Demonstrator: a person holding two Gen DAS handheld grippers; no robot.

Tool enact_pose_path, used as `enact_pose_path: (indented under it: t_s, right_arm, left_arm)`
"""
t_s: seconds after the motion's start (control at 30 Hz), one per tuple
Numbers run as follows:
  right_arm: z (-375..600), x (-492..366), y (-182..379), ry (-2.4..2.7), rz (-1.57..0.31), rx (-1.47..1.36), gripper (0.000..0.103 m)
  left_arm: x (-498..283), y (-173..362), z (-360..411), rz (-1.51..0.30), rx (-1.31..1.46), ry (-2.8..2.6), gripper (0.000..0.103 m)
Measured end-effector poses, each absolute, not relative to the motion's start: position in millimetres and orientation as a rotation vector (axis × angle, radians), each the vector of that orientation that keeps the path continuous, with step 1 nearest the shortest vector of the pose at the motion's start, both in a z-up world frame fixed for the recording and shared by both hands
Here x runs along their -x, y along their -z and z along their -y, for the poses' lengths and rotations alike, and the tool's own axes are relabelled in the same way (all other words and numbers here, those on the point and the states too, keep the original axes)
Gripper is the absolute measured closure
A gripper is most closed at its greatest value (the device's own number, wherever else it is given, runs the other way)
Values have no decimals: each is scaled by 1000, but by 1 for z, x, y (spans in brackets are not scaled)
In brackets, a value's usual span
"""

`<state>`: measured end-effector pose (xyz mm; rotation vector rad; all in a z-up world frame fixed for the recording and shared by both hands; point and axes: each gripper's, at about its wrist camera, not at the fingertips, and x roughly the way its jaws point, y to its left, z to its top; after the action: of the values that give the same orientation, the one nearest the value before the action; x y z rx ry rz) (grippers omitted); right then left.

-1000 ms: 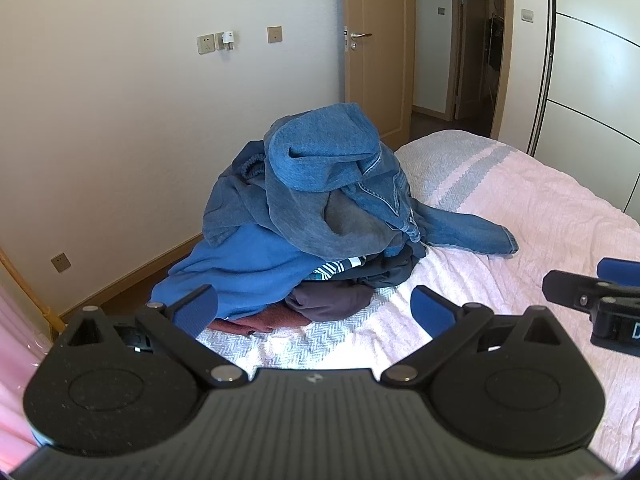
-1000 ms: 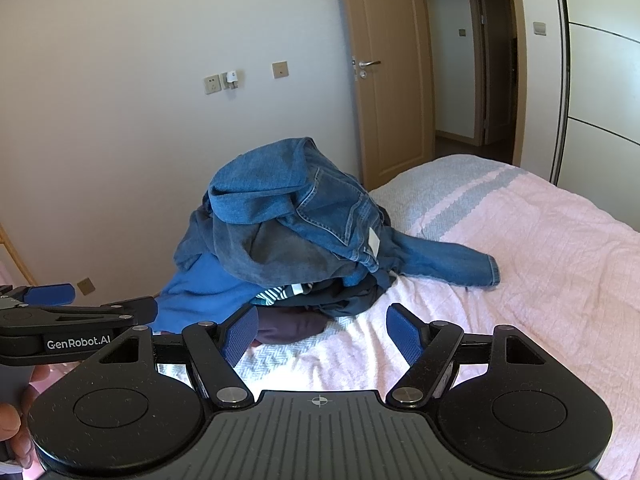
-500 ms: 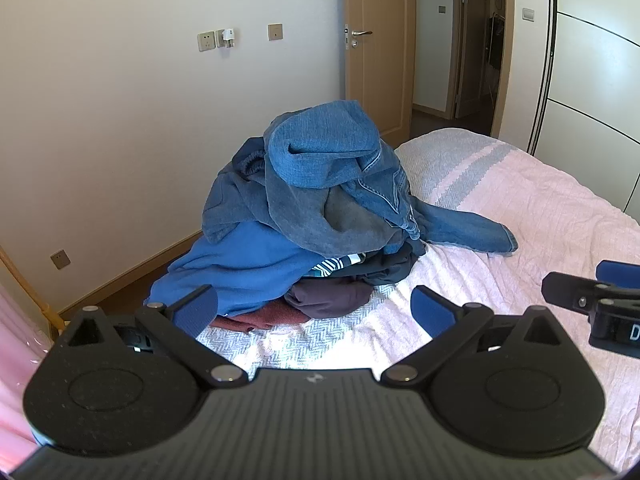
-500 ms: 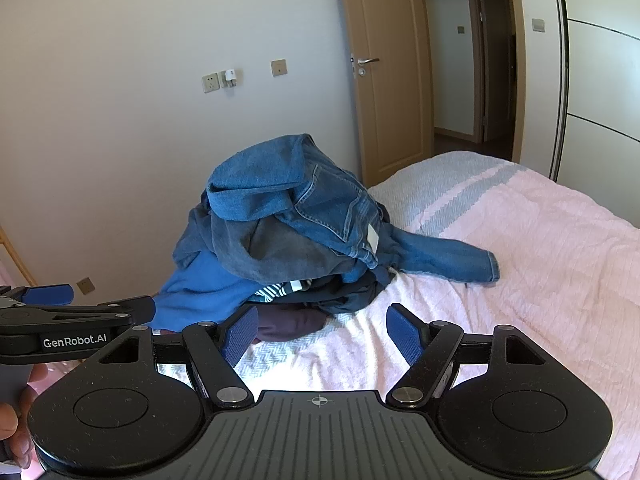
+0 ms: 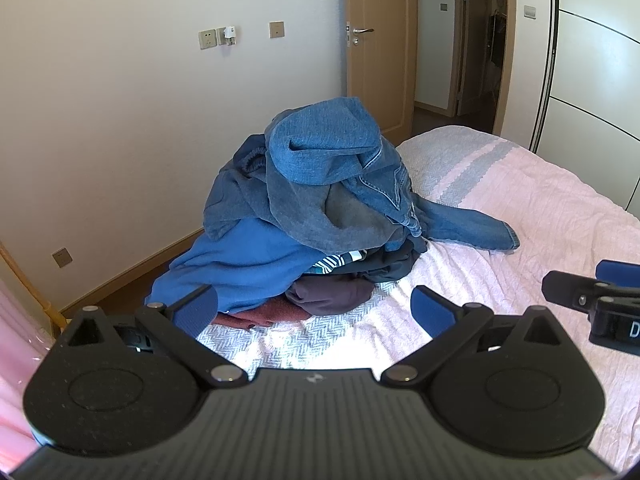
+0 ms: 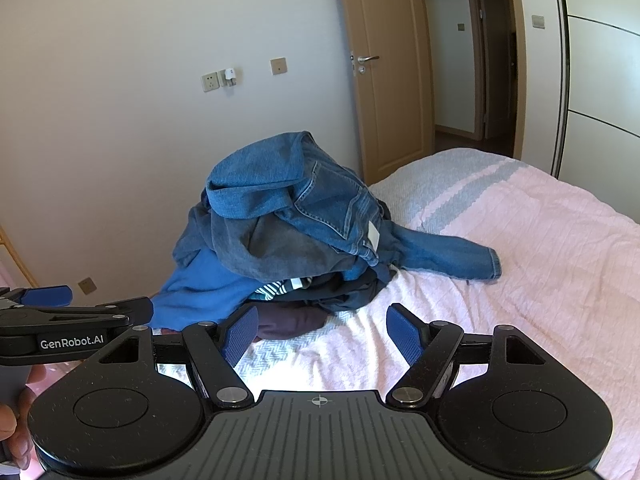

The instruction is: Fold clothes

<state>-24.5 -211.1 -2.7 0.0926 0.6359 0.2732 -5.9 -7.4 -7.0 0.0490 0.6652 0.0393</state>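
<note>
The left gripper (image 5: 314,308) and right gripper (image 6: 322,334) are hovering with jaws wide and holding nothing. A pile of clothes (image 5: 320,208) is sitting at twelve o'clock by the bed's (image 5: 560,216) left edge. Bare bedspread is stretching toward three o'clock.

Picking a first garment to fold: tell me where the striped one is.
The striped garment peeks out low in the clothes pile on the pink bedspread, under the grey-blue denim, above a dark maroon garment.
</note>
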Motion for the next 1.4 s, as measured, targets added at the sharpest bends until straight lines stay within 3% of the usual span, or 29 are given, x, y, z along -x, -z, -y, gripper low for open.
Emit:
enact_pose_path:
  t_s: [1.4]
  right_arm:
    - [238,22,26,-391,-693,-88,29]
  left_arm:
    - [35,21,29,-722,-15,-178,1]
